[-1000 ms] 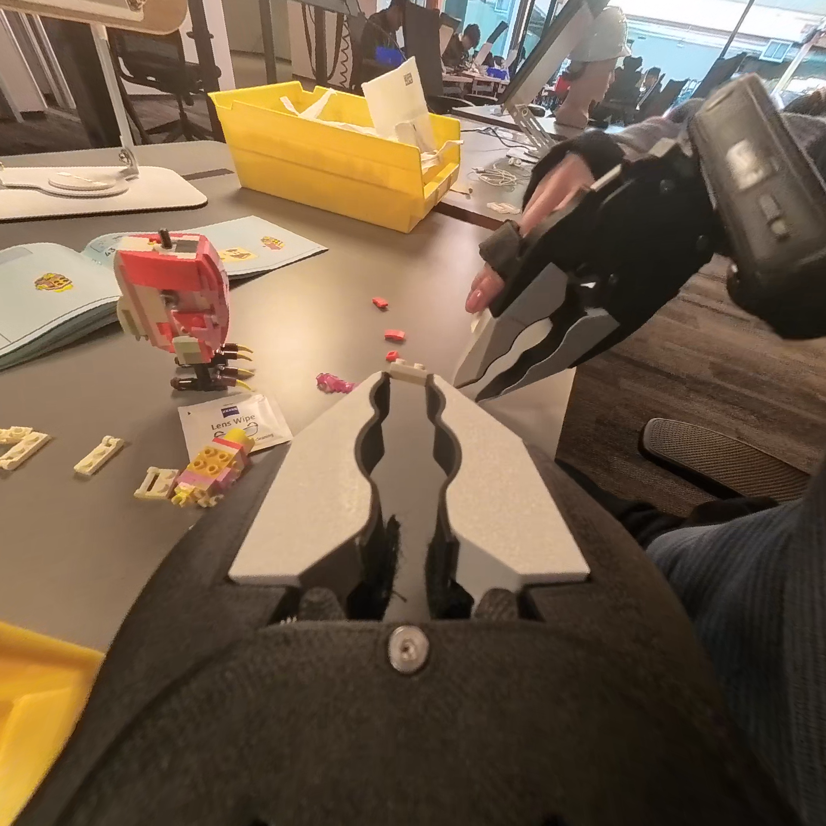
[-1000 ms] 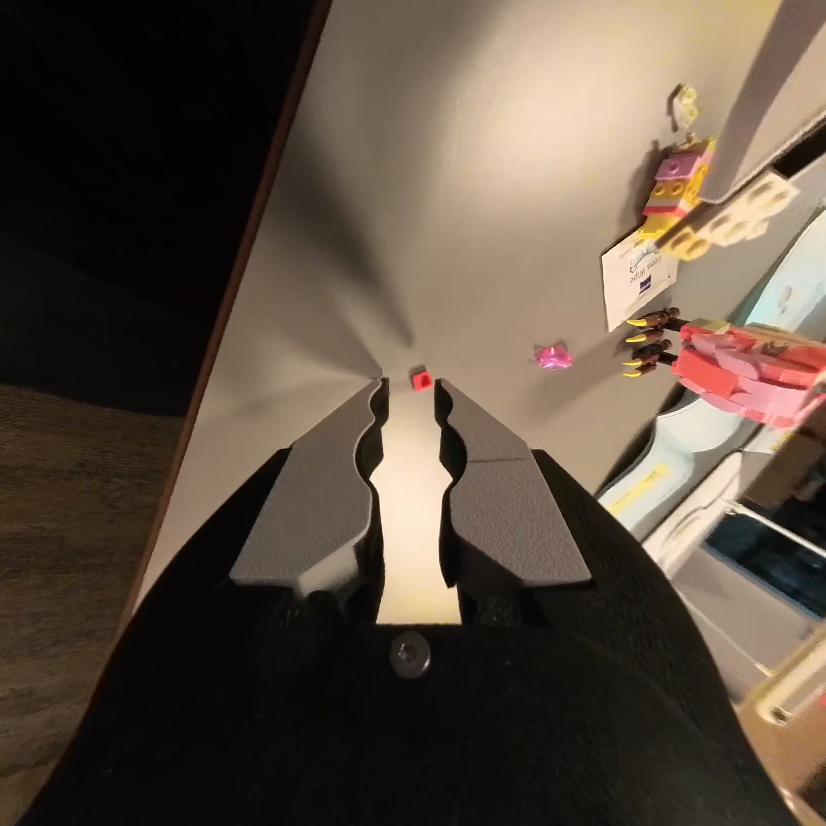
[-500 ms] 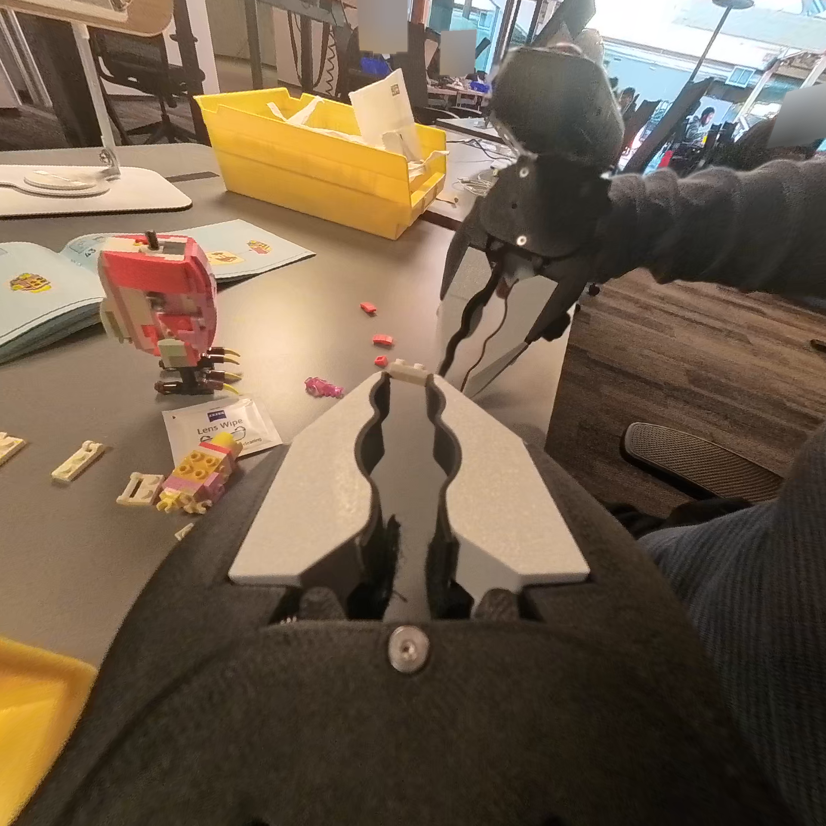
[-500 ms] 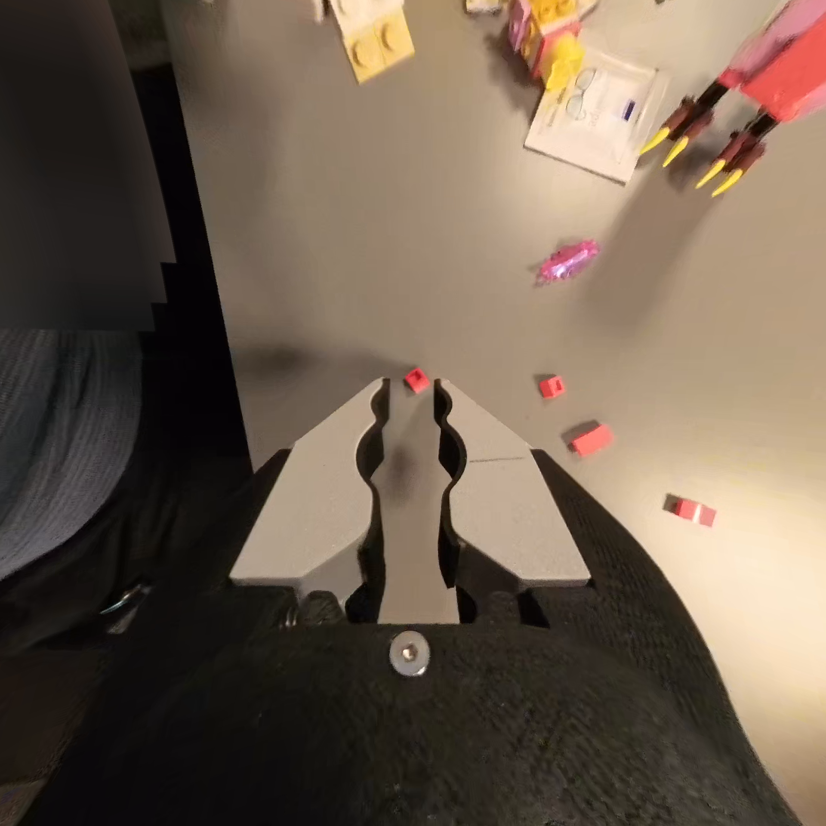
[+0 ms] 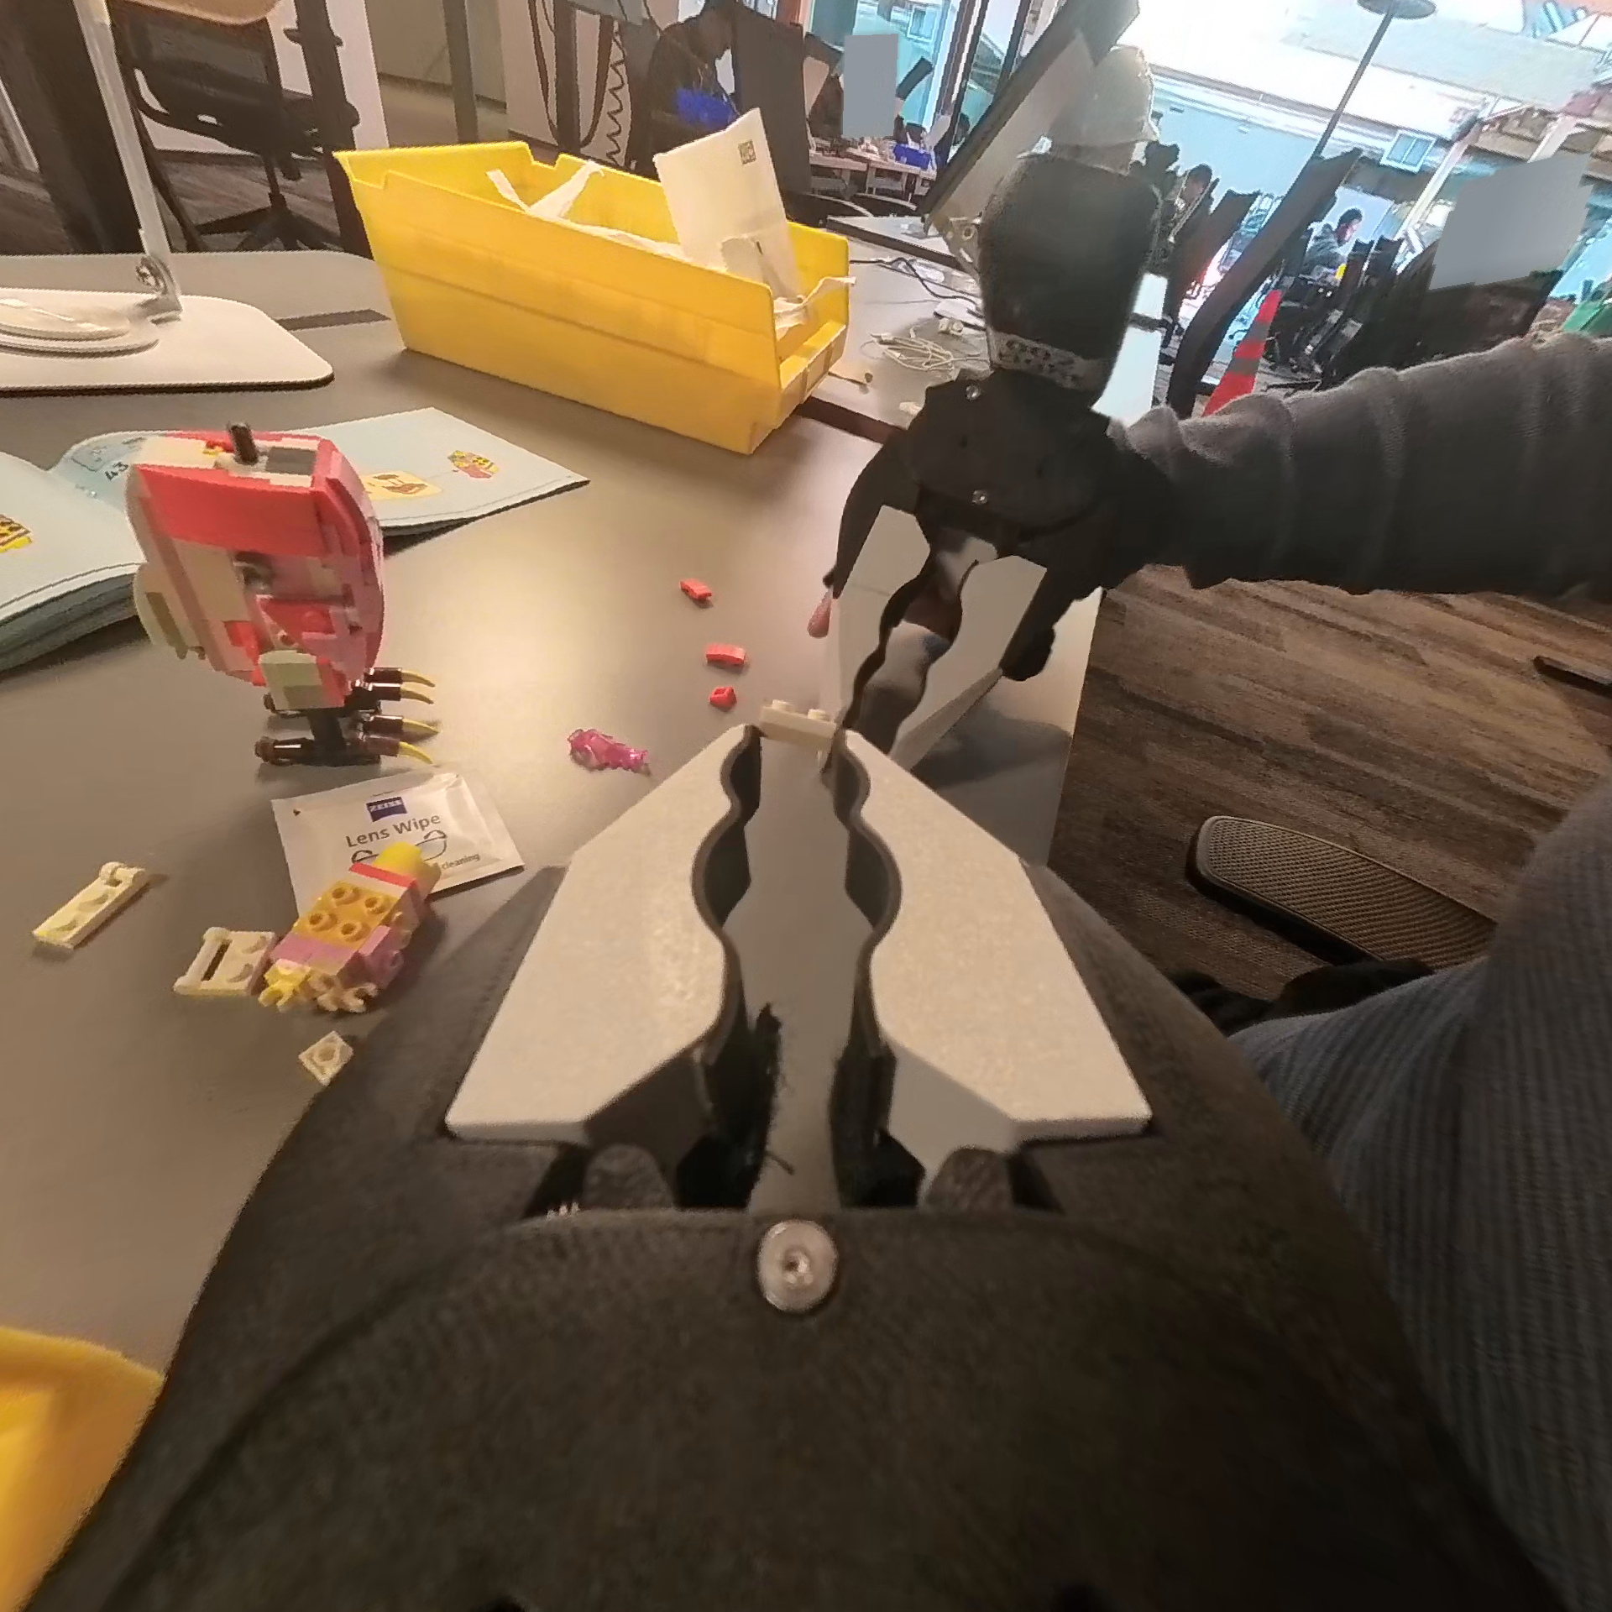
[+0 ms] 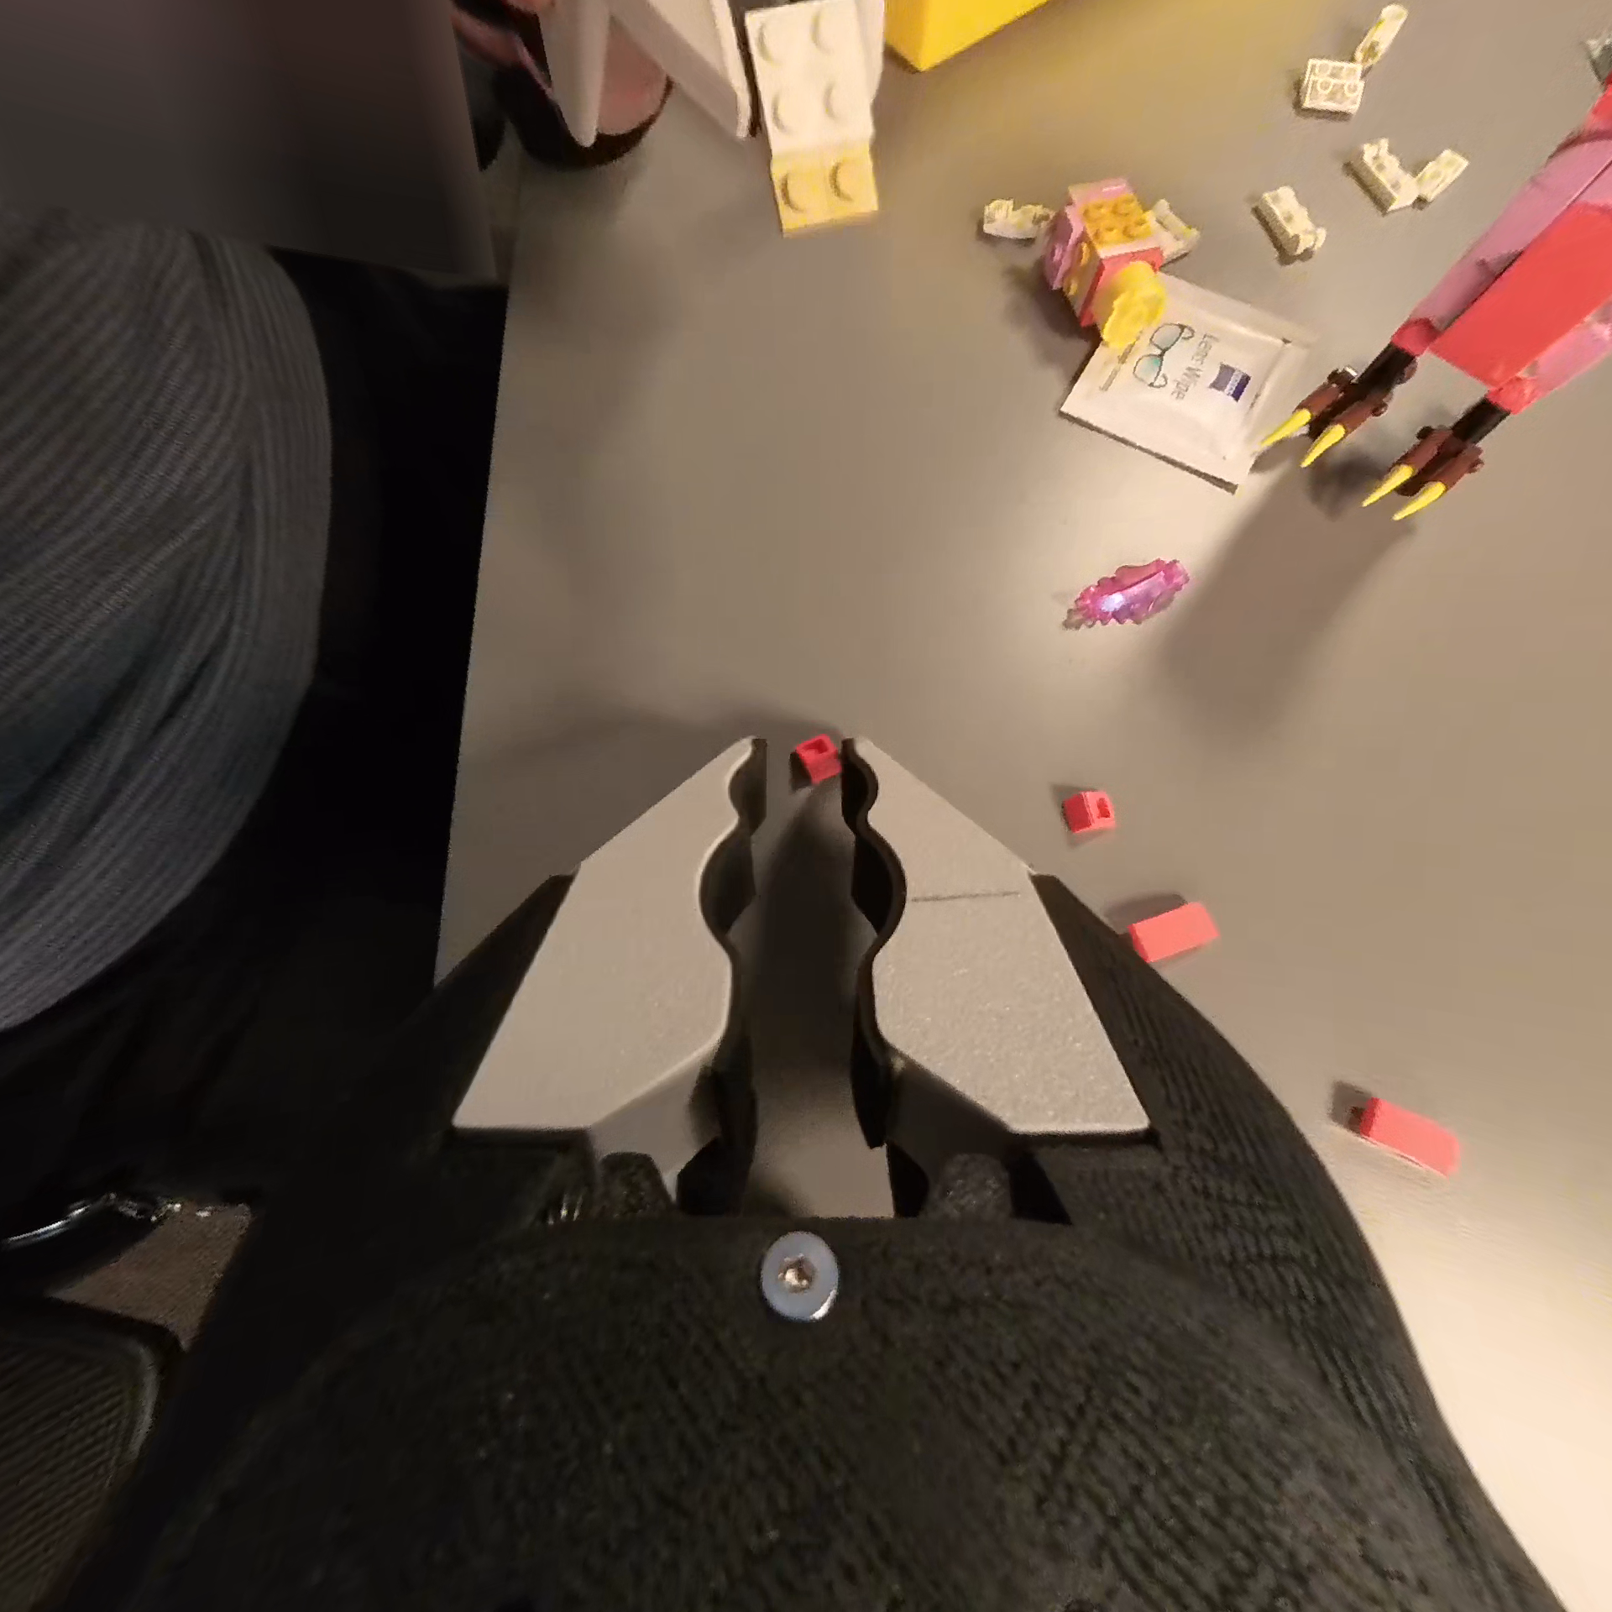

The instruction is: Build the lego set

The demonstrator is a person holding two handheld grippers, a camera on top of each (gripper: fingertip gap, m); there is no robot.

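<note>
- left gripper (image 5: 794, 741): tips clamped on a cream brick (image 5: 792, 720), held off the table (image 6: 785, 436), well to the right of the brick bird (image 5: 262, 567)
- right gripper (image 6: 804, 754): jaws part open, pointing down at the table; small red piece (image 6: 816, 757) sits between the tips against one finger (image 6: 872, 785), clear gap to the other, so not gripped
- right tips just behind the cream brick, farther from the bird
- loose red pieces (image 6: 1088, 811) and a clear pink piece (image 6: 1130, 593) lie between the grippers and the bird
- wipe sachet (image 5: 397, 829) just in front of the bird's claws
- yellow bin (image 5: 593, 288) behind the bird, well apart
</note>
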